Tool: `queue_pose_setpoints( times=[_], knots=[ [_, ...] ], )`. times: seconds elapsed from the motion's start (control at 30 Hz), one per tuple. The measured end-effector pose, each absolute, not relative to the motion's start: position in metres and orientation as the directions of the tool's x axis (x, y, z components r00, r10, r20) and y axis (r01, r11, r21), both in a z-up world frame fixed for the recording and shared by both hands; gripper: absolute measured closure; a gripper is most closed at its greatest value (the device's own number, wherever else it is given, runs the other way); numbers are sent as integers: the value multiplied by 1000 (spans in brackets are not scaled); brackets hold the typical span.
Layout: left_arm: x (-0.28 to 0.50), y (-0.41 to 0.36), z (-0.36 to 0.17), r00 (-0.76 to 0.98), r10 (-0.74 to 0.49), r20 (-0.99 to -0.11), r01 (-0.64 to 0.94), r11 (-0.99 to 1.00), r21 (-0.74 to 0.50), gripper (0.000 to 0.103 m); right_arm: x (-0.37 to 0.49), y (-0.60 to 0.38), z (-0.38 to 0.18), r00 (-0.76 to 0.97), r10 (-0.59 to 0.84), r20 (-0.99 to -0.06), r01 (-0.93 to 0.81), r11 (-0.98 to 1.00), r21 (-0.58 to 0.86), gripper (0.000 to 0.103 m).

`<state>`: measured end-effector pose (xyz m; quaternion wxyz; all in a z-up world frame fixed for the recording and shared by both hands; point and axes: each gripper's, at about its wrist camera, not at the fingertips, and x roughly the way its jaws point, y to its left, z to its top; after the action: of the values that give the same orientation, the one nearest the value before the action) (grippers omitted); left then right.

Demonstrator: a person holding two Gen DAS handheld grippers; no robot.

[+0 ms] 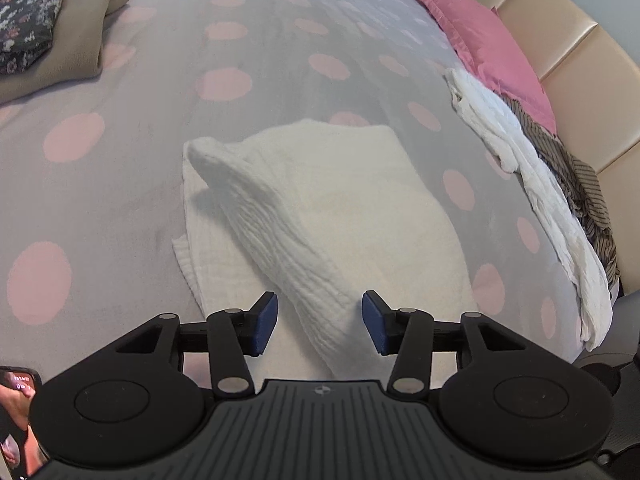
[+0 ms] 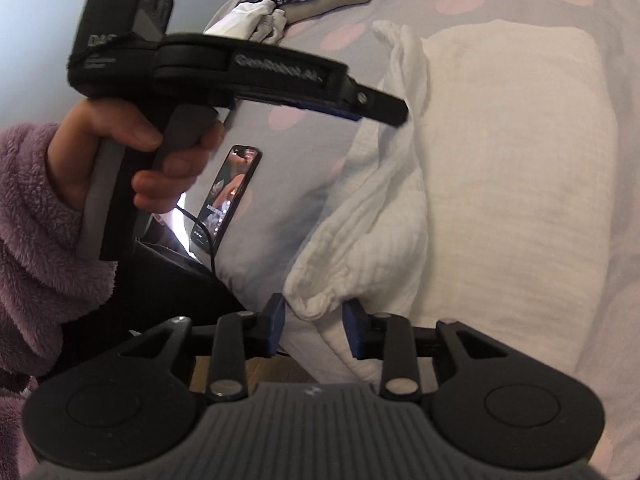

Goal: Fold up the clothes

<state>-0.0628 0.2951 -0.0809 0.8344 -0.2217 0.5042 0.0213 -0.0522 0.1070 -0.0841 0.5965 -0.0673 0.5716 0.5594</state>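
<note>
Left gripper is held open over a white cloth; right gripper, parted, flanks its corner.

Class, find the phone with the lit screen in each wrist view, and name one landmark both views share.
Left wrist view: phone at the bottom-left edge, mostly cut off.
Right wrist view: phone left of centre, lying on the bedspread.
Shared landmark: the white garment.
</note>
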Motion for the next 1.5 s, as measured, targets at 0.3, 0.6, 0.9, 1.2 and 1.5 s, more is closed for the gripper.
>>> queue_pose_setpoints(
  times=[0.3,0.6,0.9,1.2,1.5],
  knots=[
    [-66,319,-104,463,-166,-871,-373,855,-361,58,-53,106,-75,-302,588,-750,-758,329,563,57],
    [-62,334,-113,520,-85,-850,-428,836,-345,58,-4,88,-73,-70,549,-833,-736,535,415,57],
    [-45,348,-115,555,40,-831,-495,819,-292,58,90,71,-82,203,478,-854,-573,765,293,48],
    [-36,343,-117,564,76,-823,-475,845,-247,85,159,95,-95,267,474,-839,-451,831,326,43],
    [-29,337,-111,575,101,-812,-455,864,-215,98,177,130,-114,244,478,-844,-430,833,348,90]
  ],
)
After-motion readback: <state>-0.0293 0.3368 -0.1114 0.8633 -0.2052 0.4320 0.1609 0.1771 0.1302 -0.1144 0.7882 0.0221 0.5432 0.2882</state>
